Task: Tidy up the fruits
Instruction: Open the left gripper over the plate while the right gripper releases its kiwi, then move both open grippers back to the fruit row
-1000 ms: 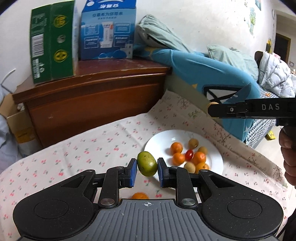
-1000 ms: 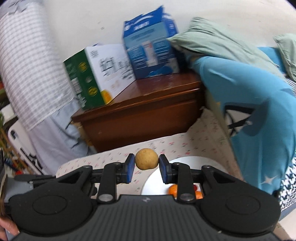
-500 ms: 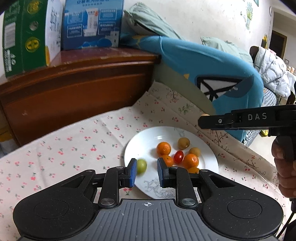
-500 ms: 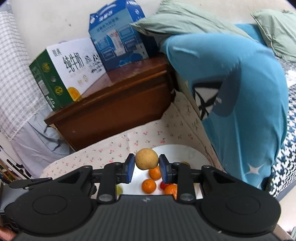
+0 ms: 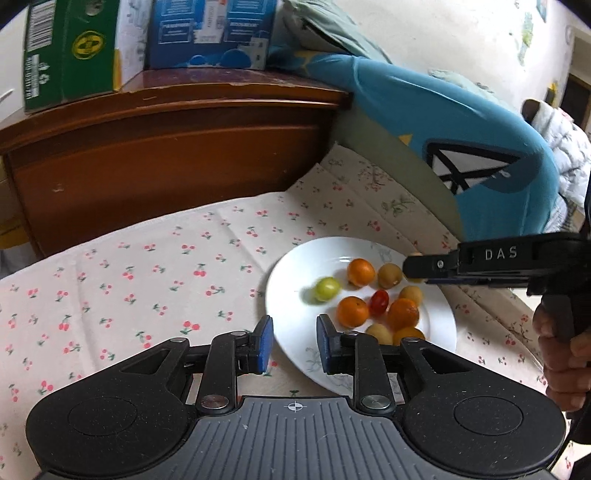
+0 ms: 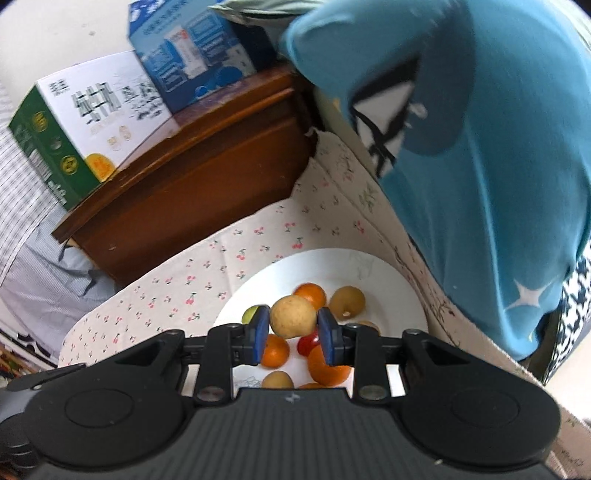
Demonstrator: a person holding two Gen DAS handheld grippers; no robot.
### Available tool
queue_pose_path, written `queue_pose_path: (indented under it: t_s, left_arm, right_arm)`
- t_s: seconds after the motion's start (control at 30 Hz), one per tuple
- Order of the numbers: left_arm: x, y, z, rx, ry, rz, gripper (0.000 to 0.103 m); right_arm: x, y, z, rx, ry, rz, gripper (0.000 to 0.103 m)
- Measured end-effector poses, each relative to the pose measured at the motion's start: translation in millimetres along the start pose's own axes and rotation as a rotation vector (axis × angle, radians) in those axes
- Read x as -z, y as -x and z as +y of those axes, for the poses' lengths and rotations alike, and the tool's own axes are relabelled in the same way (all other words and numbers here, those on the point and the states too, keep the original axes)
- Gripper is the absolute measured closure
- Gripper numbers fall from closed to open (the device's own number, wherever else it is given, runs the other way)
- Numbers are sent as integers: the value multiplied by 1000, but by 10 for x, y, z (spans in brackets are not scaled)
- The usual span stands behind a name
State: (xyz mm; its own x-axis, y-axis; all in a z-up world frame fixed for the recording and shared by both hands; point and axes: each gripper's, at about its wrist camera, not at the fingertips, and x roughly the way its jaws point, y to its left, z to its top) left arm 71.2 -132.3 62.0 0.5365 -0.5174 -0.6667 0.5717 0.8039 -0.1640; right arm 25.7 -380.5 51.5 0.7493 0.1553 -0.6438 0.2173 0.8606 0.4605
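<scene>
Below, my left gripper (image 5: 293, 341) hangs with its blue pads apart and nothing between them; its jaws have just been opening. Clear of them, a small green fruit (image 5: 327, 289) sits blurred on the left part of the white plate (image 5: 288, 295), its skin yellow-green and glossy. Beside it on the plate lie round orange citrus fruits (image 5: 360, 272), one shiny red cherry tomato (image 5: 379, 299) in the middle, and several dull tan, russet-skinned fruits (image 5: 389, 275) toward the far and near right.

My right gripper (image 6: 290, 334) hovers low over the same plate, its pads pressed against either side of a round, yellow-brown fruit (image 6: 291, 315) with matte, faintly speckled skin. From the left wrist view that gripper reaches in from the right as a black bar marked DAS, gripped by my right hand (image 5: 565, 343), its tip above the plate's far right rim.

The plate rests on a cream tablecloth (image 5: 147, 280) printed with red cherries. Farther off stands a dark wooden cabinet (image 5: 166, 147) carrying a green carton (image 5: 70, 48) and a blue carton (image 5: 210, 33), with a teal-blue cloth (image 5: 443, 129) draped to the right.
</scene>
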Motion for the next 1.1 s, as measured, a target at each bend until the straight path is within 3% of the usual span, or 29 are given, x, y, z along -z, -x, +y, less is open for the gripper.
queue_pose_path:
  t_s: [0.1, 0.17, 0.27, 0.37, 0.8, 1.1]
  left_arm:
    - [-8, 53, 59, -10, 32, -3, 59]
    - [-23, 98, 93, -36, 53, -3, 30]
    - [-45, 211, 147, -60, 86, -21, 24]
    - [-75, 322, 195, -75, 96, -17, 16]
    - [29, 791, 465, -190, 149, -10, 14]
    - [196, 951, 616, -248, 160, 16, 14]
  right_arm:
    - [6, -39, -39, -1, -35, 4, 73]
    - [2, -41, -52, -4, -55, -4, 72]
    - [-13, -31, -45, -18, -79, -9, 71]
    - [-23, 11, 0, -8, -71, -24, 64]
    - [97, 331, 289, -51, 2, -55, 53]
    - [318, 436, 480, -48, 81, -11, 46]
